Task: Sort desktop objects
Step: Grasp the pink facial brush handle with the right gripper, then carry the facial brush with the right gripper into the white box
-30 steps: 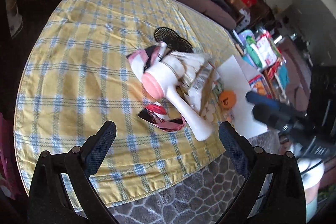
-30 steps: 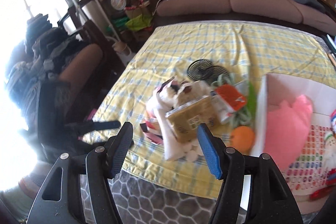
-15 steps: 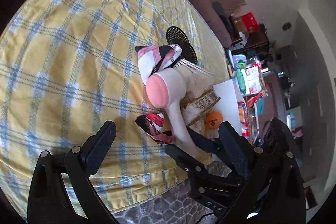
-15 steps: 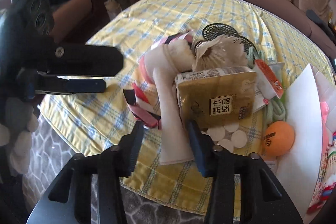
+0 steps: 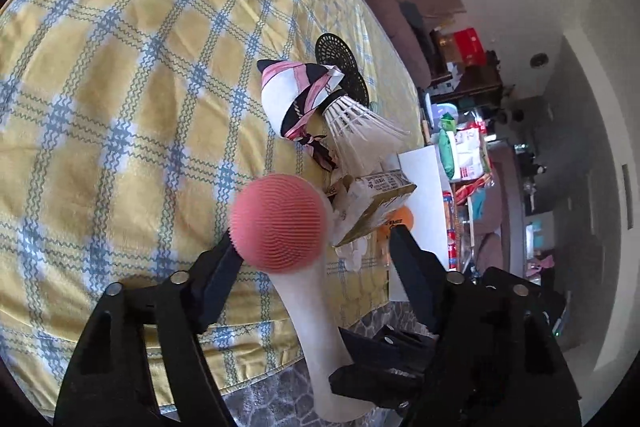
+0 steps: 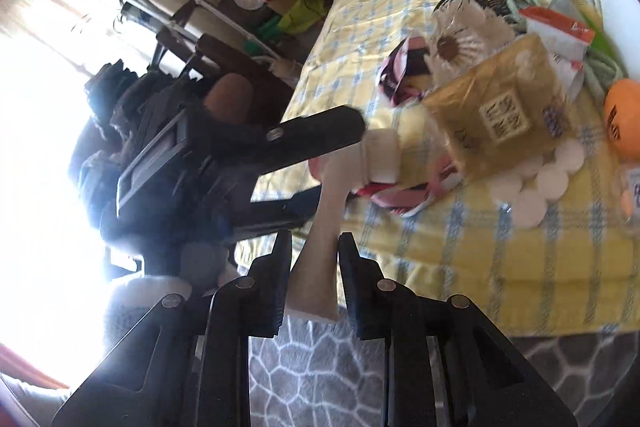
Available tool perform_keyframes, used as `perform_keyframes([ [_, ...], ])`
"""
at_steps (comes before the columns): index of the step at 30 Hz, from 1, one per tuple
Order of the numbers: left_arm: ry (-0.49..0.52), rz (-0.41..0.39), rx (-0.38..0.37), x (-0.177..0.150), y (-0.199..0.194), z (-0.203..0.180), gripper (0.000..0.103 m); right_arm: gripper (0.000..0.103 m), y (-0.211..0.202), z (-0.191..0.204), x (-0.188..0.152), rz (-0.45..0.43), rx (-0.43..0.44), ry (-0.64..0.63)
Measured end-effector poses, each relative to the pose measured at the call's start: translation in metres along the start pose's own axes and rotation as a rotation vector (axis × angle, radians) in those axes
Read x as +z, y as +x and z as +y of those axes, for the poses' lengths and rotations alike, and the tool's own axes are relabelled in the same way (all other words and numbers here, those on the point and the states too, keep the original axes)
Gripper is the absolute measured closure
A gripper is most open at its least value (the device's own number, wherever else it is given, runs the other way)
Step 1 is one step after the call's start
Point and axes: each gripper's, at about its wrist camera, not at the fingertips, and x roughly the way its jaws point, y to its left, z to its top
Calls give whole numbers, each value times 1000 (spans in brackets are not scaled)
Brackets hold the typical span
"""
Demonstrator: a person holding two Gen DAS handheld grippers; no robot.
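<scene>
Over the counter's front edge, the right gripper is clamping its jaws on the brush handle, lifting it clear. The left gripper's jaws are gaping open around it. Looks light and stiff, handle probably slick, so grabbing mid-handle seems smart.

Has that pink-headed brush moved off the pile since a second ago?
Yes. The pink-headed brush, gripped by the right tool, has lifted off the scarf and shuttlecock, toward the tablecloth's near edge.
</scene>
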Motion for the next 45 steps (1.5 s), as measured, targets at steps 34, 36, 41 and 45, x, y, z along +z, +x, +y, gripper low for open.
perform_keyframes([
  [34,170,66,-288,-14,21,-173,63,84,-140,19,20,-199,-239,-261],
  [36,177,103,-296,-12,52,-198,63,84,-167,-2,27,-230,-274,-231],
  [41,131,195,-314,-4,143,-234,63,85,-208,-62,43,-249,-363,-161],
  [45,104,228,-268,1,207,-242,64,85,-221,-121,50,-248,-387,-49],
])
